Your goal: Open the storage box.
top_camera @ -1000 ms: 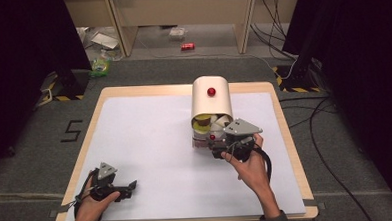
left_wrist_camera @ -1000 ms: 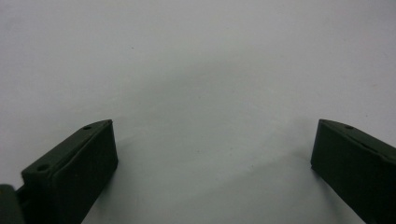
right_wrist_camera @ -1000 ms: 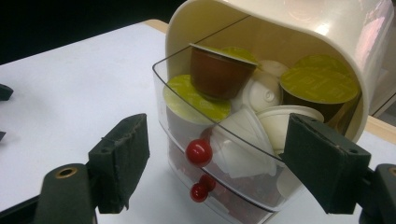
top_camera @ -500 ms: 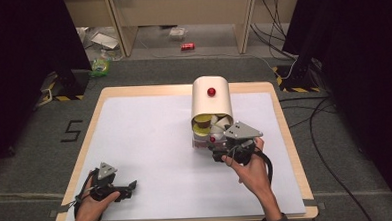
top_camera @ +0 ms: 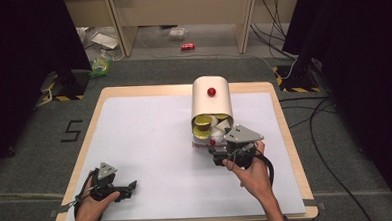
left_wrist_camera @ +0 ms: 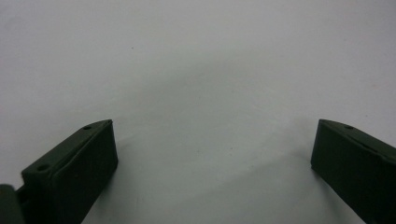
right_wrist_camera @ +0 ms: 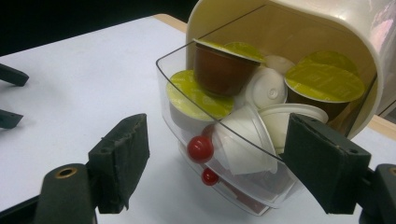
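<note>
Capsule drawer (right_wrist_camera: 224,140) before right gripper (right_wrist_camera: 215,170) (fingers apart)

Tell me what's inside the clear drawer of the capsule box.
The drawer holds coffee capsules: green-lidded ones, a brown one and white ones. The cream cover hides the rear, and lower capsules are buried beneath the top ones.

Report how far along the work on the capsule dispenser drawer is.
Done: the clear drawer of the capsule dispenser stands pulled out, showing coffee capsules. In hand: the right gripper sits open in front of the drawer's red knob, touching nothing. The left gripper rests open on the table. Left: seemingly taking a capsule or closing the drawer.
</note>
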